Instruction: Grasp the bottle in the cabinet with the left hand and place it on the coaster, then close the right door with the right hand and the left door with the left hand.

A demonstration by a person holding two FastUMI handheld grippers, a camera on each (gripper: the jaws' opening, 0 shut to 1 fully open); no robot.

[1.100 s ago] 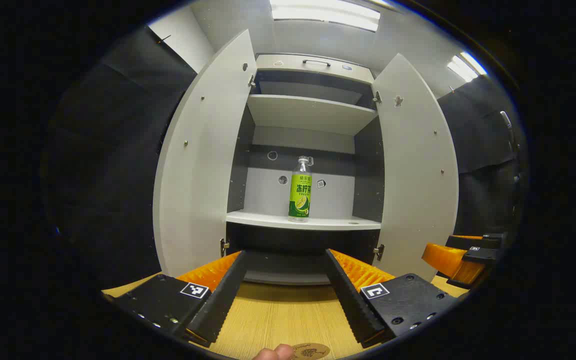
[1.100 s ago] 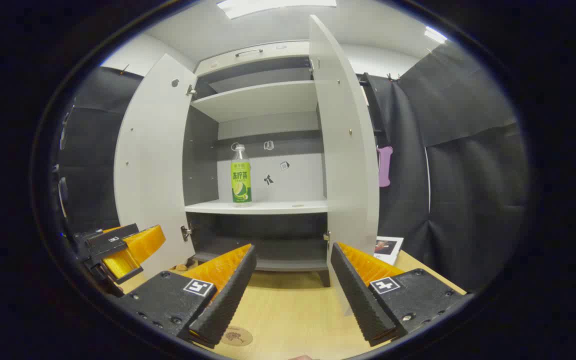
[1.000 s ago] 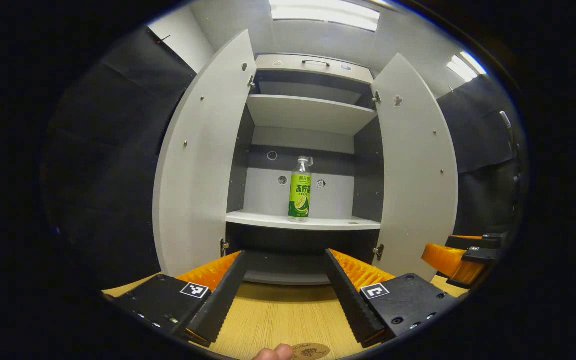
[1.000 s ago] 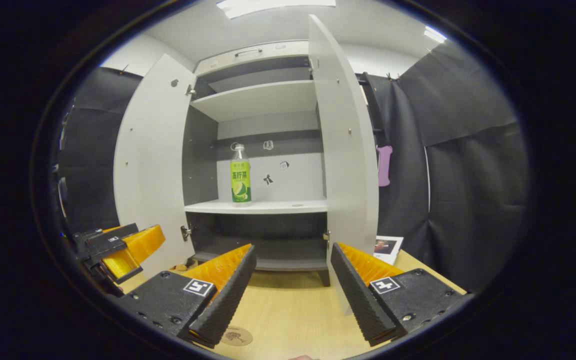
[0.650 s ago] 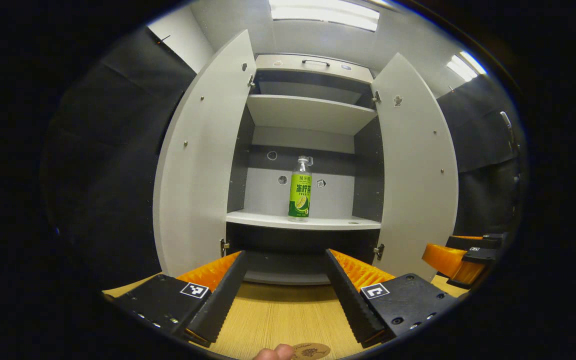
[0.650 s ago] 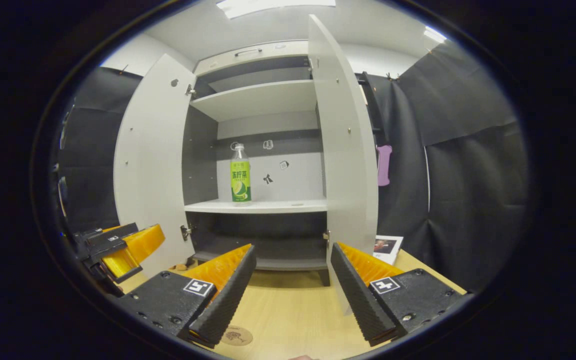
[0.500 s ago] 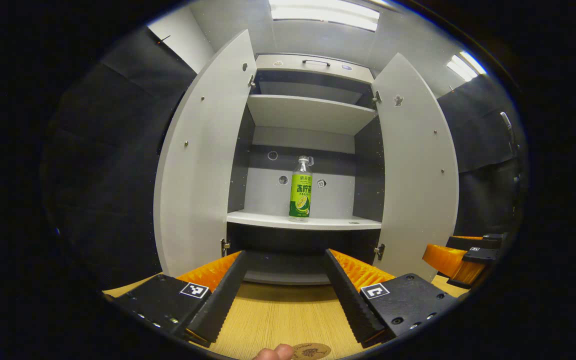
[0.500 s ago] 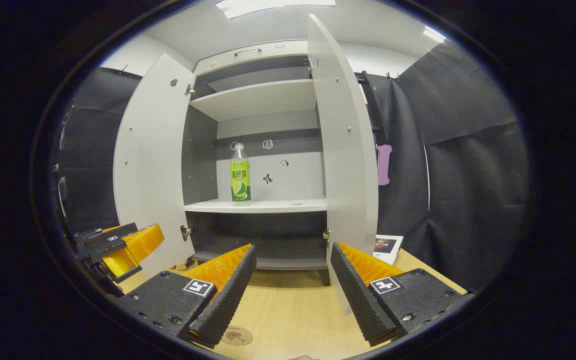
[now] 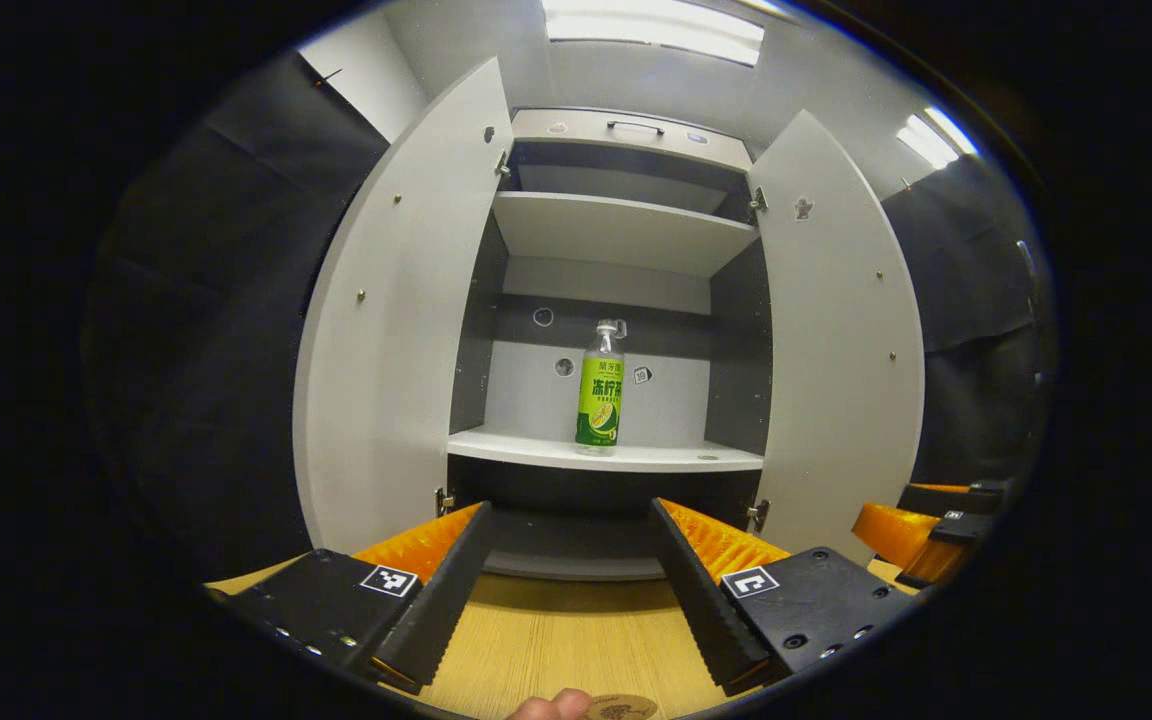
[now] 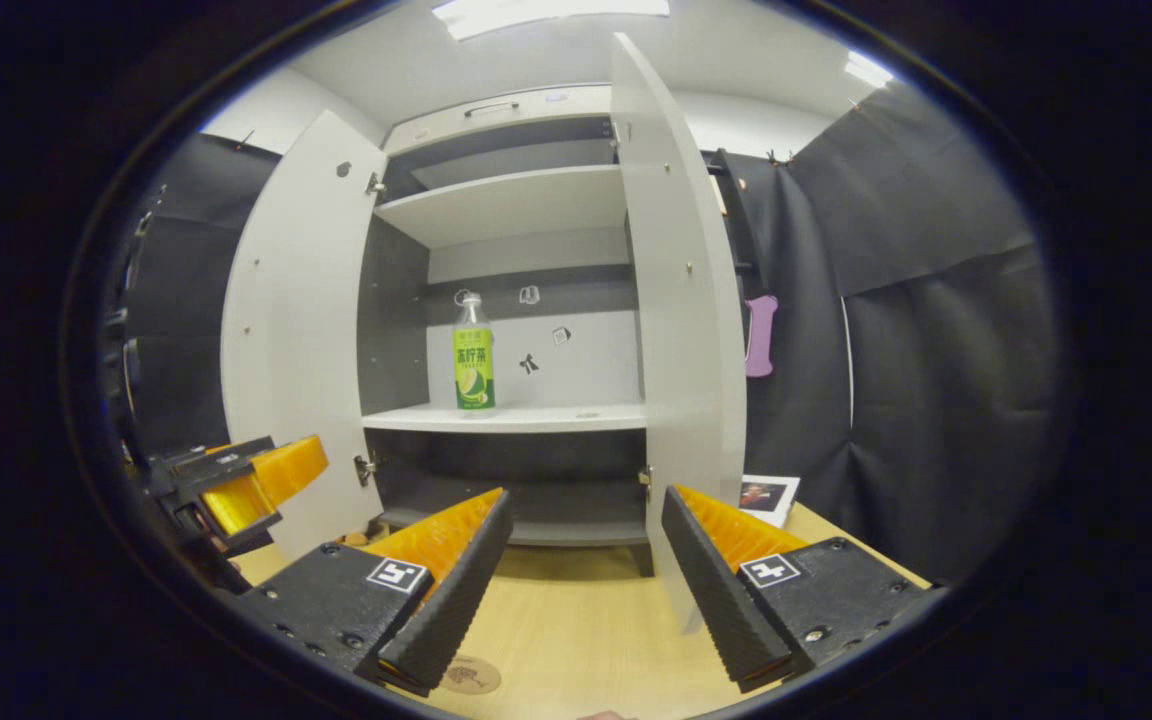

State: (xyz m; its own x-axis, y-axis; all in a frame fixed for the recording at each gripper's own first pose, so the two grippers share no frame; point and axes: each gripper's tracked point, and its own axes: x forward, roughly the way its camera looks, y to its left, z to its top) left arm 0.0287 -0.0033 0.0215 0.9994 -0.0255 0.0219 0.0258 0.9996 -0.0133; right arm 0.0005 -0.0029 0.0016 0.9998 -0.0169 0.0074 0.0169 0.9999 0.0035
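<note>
A clear bottle with a green label [image 9: 600, 387] [image 10: 473, 353] stands upright on the middle shelf [image 9: 604, 455] of a white cabinet, both doors swung open. My left gripper [image 9: 568, 590] is open, well short of the cabinet, over the wooden table, with the bottle straight ahead. My right gripper [image 10: 581, 590] is also open, low over the table near the right door's [image 10: 681, 300] edge. A round brown coaster [image 9: 620, 707] [image 10: 469, 675] lies on the table close to me. The left door [image 9: 391, 320] stands wide.
The wooden table [image 9: 556, 640] runs up to the cabinet's base. A small card [image 10: 768, 497] lies on the table to the right of the cabinet. A purple object [image 10: 760, 335] hangs on the wall behind the right door. A fingertip [image 9: 551, 705] shows beside the coaster.
Both grippers have eased slightly forward toward the cabinet, which looks a little larger. Both stay open; the bottle and doors have not moved.
</note>
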